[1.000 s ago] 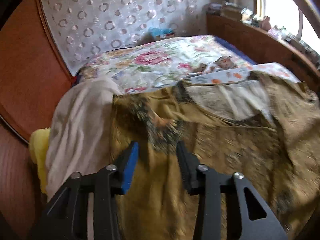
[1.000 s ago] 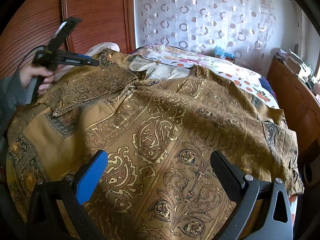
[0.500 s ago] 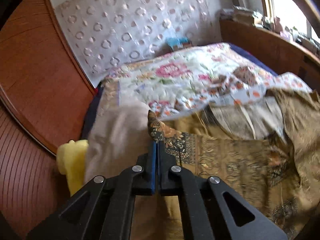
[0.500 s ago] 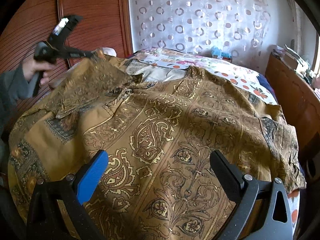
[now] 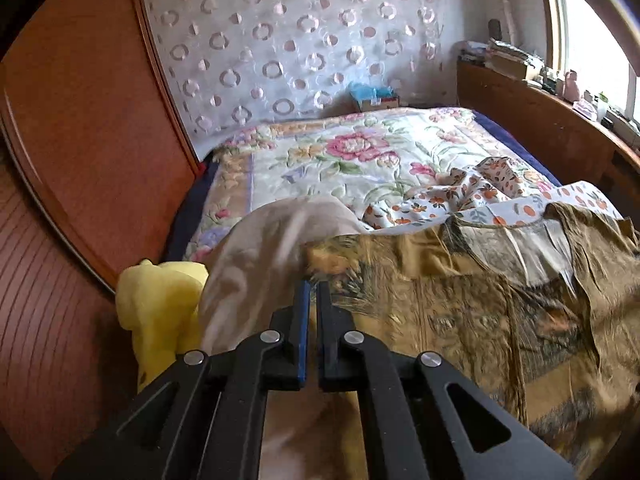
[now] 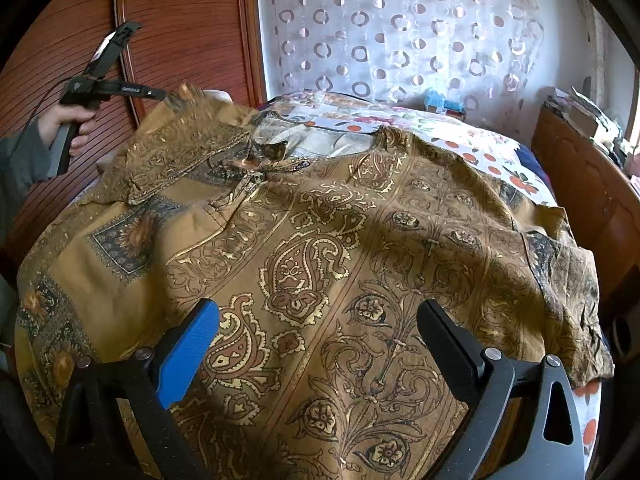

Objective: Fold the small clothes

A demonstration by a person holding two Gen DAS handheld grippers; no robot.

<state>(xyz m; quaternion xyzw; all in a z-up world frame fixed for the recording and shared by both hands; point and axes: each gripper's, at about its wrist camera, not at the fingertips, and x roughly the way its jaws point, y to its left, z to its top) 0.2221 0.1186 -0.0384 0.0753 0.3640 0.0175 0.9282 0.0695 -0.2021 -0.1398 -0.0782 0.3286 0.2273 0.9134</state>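
- While the left gripper (image 5: 312, 286) pinches a raised sleeve edge of the golden paisley garment (image 6: 320, 264) at far left, the cloth lies spread across the bed (image 5: 360, 160).
- Near the front, the right gripper (image 6: 318, 320) hangs wide apart over the garment, holding nothing.

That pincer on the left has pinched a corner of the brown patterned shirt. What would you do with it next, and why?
Probably carry that sleeve end across onto the shirt's middle. The left gripper is shut on the brown patterned shirt at its lifted sleeve, while the rest lies spread flat on the bed and the right gripper hangs open above it.
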